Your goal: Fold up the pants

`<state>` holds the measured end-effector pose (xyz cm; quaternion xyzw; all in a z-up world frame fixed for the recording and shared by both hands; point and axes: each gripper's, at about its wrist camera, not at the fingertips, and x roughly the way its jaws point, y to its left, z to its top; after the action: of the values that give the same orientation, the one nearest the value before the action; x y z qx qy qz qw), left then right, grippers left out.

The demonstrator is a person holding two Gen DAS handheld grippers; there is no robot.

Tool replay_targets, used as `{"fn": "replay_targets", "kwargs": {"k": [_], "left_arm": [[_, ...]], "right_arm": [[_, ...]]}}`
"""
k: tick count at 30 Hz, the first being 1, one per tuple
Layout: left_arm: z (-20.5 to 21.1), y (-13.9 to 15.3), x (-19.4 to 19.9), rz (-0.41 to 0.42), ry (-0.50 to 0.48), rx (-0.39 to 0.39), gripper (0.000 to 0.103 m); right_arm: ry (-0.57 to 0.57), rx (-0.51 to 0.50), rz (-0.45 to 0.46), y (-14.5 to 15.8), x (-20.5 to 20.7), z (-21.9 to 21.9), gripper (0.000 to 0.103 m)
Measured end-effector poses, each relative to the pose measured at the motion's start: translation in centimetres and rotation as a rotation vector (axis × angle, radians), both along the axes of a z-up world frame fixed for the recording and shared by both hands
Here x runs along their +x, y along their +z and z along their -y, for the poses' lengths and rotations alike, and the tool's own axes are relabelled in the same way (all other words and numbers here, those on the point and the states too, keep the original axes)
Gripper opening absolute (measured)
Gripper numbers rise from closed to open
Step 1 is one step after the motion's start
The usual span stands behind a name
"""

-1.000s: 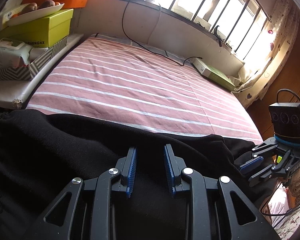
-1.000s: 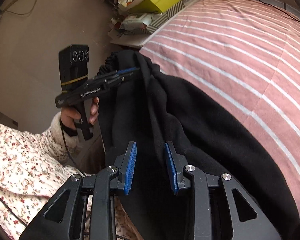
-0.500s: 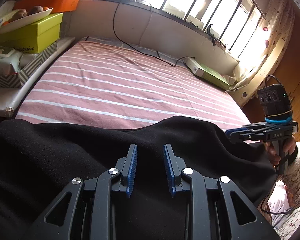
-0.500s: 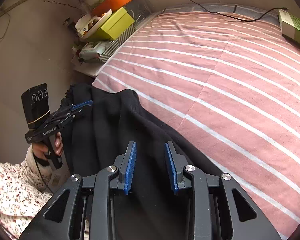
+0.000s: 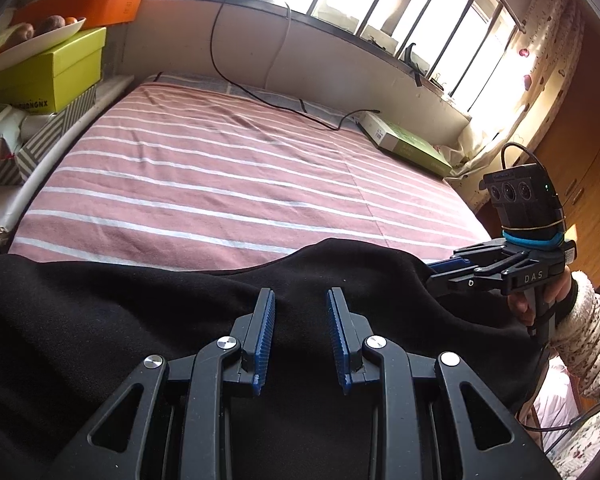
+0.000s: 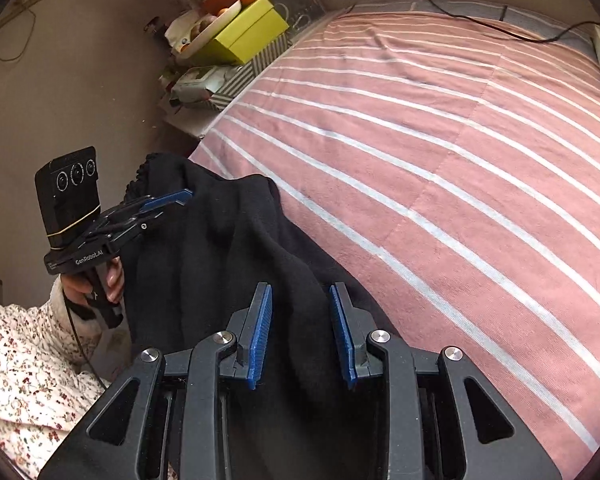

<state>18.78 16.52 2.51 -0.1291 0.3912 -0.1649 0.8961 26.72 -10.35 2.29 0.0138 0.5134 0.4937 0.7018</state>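
Note:
Black pants (image 5: 140, 320) hang stretched between my two grippers over the near edge of a pink striped bed (image 5: 220, 168). My left gripper (image 5: 300, 292) has dark cloth bunched between its blue pads. In the right wrist view the left gripper (image 6: 186, 198) is clamped on the gathered waistband end of the pants (image 6: 228, 240). My right gripper (image 6: 300, 286) also has a thick fold between its pads. From the left wrist view the right gripper (image 5: 434, 270) pinches the pants' right edge, with a hand around its handle.
Beside the bed's left side are stacked a yellow-green box (image 5: 52, 68), a plate of fruit (image 5: 32, 40) and an orange bin (image 5: 80, 4). A flat green box (image 5: 408, 144) and a black cable (image 5: 260, 92) lie at the far edge under the barred window. A floral sleeve (image 6: 20, 360) is low on the left.
Both grippers have carried the pants toward the bed. The right wrist view swung from the wall onto the mattress, and the right gripper rose in the left wrist view.

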Motion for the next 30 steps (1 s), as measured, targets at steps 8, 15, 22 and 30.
{"fn": "replay_targets", "kwargs": {"k": [8, 15, 22, 30], "left_arm": [[1.0, 0.6, 0.3, 0.010, -0.025, 0.001, 0.060], [3.3, 2.4, 1.2, 0.045, -0.107, -0.094, 0.060], [6.5, 0.7, 1.6, -0.016, -0.198, -0.015, 0.060], [3.8, 0.5, 1.1, -0.001, -0.136, -0.049, 0.060]], "right_arm": [[0.131, 0.067, 0.000, 2.0, -2.6, -1.2, 0.027], [0.181, 0.059, -0.105, 0.0, -4.0, -2.2, 0.023], [0.118, 0.014, -0.112, -0.3, -3.0, -1.4, 0.023], [0.053, 0.005, -0.256, -2.3, -0.5, 0.1, 0.044]]}}
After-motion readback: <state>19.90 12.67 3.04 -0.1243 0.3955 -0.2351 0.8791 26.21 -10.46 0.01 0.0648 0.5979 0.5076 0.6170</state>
